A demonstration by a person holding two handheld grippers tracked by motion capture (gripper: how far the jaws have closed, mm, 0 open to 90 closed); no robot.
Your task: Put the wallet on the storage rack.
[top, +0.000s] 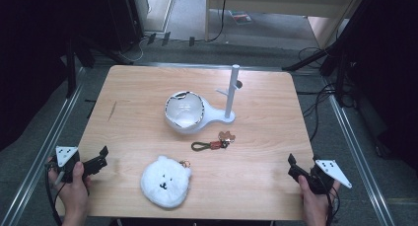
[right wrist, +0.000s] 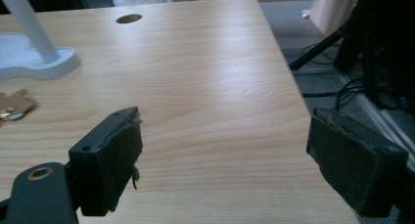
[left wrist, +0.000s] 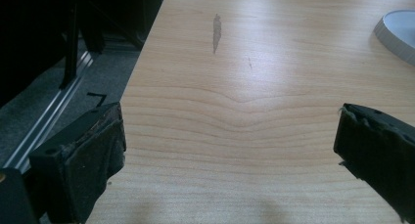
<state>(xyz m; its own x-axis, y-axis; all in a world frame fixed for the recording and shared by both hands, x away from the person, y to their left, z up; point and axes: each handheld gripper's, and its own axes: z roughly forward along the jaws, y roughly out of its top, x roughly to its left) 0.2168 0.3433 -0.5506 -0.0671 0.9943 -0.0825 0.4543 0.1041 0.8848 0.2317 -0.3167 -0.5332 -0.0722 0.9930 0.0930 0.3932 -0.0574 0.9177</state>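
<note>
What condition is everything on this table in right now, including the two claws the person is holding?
Left claw: open, holding nothing.
Right claw: open, holding nothing.
White bowl-shaped dish with upright peg stand: upright, nothing hanging from the pegs.
Brown strap keychain with charm: lying flat, untouched.
White fluffy bear-face pouch: lying face up near the front edge.
</note>
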